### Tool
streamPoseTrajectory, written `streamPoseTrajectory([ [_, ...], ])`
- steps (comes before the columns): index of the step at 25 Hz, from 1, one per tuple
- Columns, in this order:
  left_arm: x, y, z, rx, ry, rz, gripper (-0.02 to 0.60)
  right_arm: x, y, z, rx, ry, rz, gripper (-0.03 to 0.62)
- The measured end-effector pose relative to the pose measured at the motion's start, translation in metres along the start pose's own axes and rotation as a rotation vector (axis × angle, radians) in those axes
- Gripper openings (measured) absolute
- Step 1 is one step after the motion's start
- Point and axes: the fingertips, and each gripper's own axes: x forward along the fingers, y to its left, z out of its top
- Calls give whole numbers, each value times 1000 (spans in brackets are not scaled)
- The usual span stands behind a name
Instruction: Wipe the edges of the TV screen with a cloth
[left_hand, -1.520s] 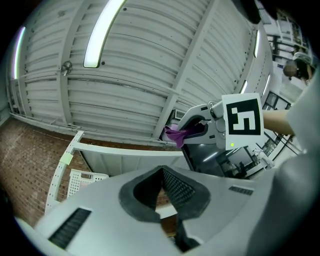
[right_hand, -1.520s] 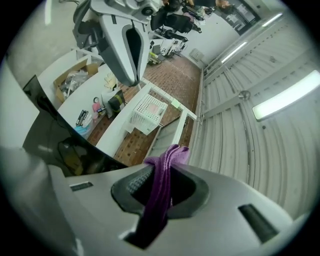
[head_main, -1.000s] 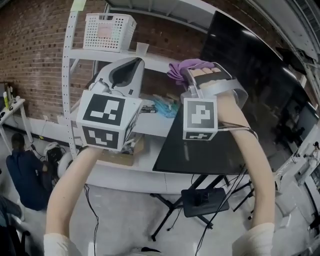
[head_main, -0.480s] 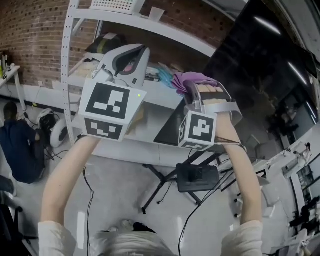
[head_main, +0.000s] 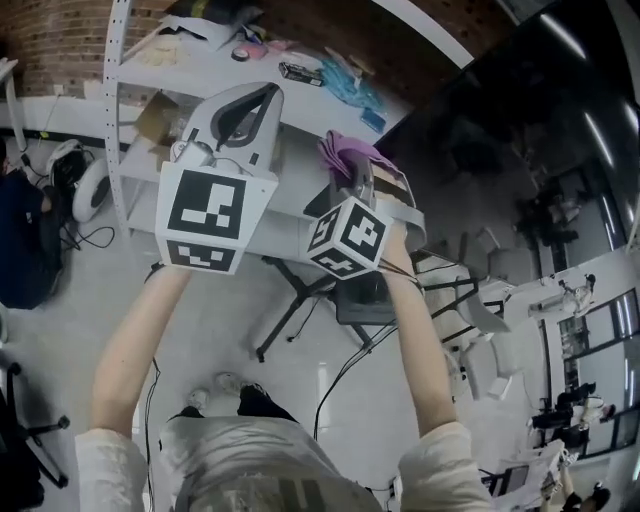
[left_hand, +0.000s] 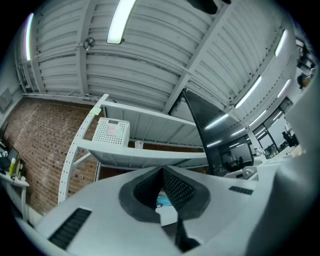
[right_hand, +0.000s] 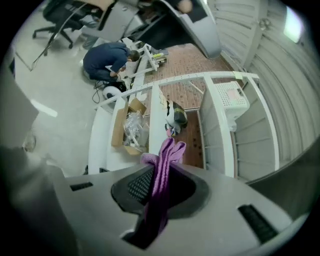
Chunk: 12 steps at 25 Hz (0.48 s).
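Observation:
The TV screen (head_main: 500, 130) is a big dark panel at the right of the head view; it also shows as the TV screen (left_hand: 216, 134) in the left gripper view. My right gripper (head_main: 347, 178) is held up near the screen's left edge and is shut on a purple cloth (head_main: 348, 152). In the right gripper view the purple cloth (right_hand: 167, 154) sticks out past the right gripper (right_hand: 161, 175). My left gripper (head_main: 266, 94) is raised beside it, to the left. The left gripper (left_hand: 162, 172) has its tips together and holds nothing.
A white shelving unit (head_main: 113, 100) with small items stands behind the grippers, and a white basket (left_hand: 112, 132) sits on its upper shelf. A cardboard box (right_hand: 125, 124) lies on a low shelf. A person in blue (right_hand: 107, 57) crouches on the floor. Stand legs (head_main: 290, 320) are below the TV.
The head view has swung down toward the floor. The right gripper with the cloth has shifted left, closer to the left gripper, and its marker cube has turned. The left gripper stays raised.

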Motion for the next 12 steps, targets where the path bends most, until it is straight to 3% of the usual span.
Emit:
streamPoseTrajectory([
  [2,-10,1,-30,-25,28,18,15,13,27,-1,44,22,21,61],
  [8,-40,-13,-98,-108,110,37,15,38,106,-11,34,94,105,61],
  [12,-72,-21,-137,-111,162,55,15,45,158,-12,-8,86,172,61],
])
